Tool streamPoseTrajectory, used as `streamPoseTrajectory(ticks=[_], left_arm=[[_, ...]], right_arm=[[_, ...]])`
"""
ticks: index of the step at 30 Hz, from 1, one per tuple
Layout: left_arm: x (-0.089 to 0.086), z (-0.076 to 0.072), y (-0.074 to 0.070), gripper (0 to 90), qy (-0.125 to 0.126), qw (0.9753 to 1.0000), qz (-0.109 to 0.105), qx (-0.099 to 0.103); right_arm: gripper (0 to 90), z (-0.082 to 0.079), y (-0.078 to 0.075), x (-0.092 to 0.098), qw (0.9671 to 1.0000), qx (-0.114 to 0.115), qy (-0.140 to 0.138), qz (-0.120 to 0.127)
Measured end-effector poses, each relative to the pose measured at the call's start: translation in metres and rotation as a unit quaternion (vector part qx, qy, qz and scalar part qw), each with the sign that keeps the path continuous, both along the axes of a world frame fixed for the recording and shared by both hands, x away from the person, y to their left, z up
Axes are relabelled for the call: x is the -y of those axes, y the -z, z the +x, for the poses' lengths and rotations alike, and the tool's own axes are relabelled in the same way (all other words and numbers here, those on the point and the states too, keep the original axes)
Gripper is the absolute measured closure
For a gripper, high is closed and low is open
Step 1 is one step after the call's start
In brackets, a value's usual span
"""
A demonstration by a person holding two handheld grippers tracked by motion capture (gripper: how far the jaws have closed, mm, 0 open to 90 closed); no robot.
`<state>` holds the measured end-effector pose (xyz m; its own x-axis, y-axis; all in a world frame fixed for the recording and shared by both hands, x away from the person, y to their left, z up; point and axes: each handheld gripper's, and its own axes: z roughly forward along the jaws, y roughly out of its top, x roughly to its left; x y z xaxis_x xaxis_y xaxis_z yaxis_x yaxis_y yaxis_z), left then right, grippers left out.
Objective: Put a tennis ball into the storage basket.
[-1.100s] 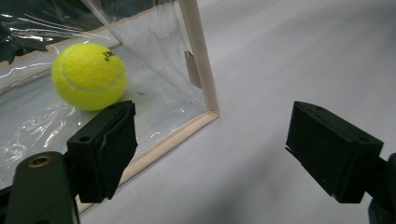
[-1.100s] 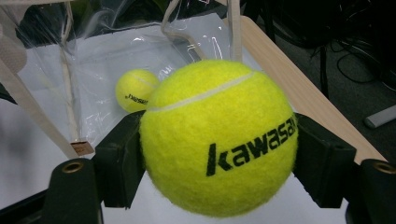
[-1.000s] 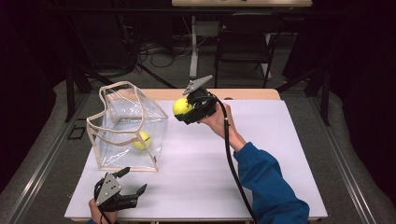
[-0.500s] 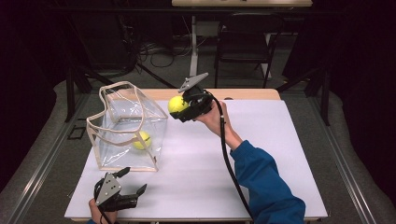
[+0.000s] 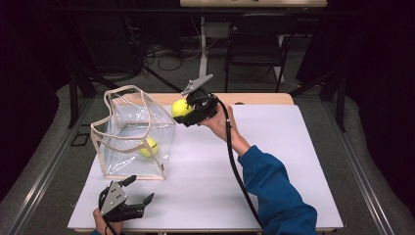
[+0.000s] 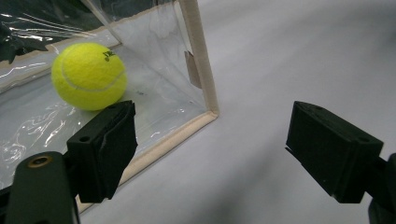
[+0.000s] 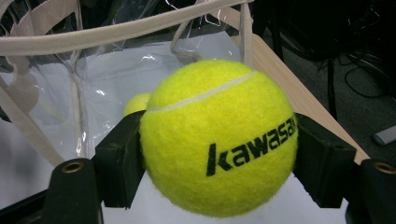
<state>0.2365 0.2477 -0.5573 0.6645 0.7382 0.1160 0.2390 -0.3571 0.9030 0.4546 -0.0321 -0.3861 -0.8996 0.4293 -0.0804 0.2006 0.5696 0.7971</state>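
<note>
Ball held beside the clear bag's rim.

High view: the right gripper (image 5: 188,111), raised on an outstretched arm, clamps a tennis ball (image 5: 180,108) just beside the clear bag (image 5: 128,134) on the white table (image 5: 274,161); the left gripper (image 5: 128,203) rests near the front edge.
Left gripper view: jaws wide apart, holding nothing, facing the bag's corner and the second ball (image 6: 88,75) inside.
Right gripper view: both jaws press the ball.

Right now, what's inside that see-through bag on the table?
One yellow tennis ball lies on the floor of the clear bag, near its front. The walls are transparent, though glare and creases blur parts of the inside, so anything small there cannot be told.
</note>
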Motion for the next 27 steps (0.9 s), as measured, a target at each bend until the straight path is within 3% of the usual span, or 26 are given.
streamPoseTrajectory(ticks=[27], left_arm=[[0.000, 0.000, 0.000, 16.1, 0.000, 1.0000, -0.003, 0.000]], right_arm=[[25.8, 0.002, -0.005, -0.014, 0.9999, 0.004, -0.007, 0.007]])
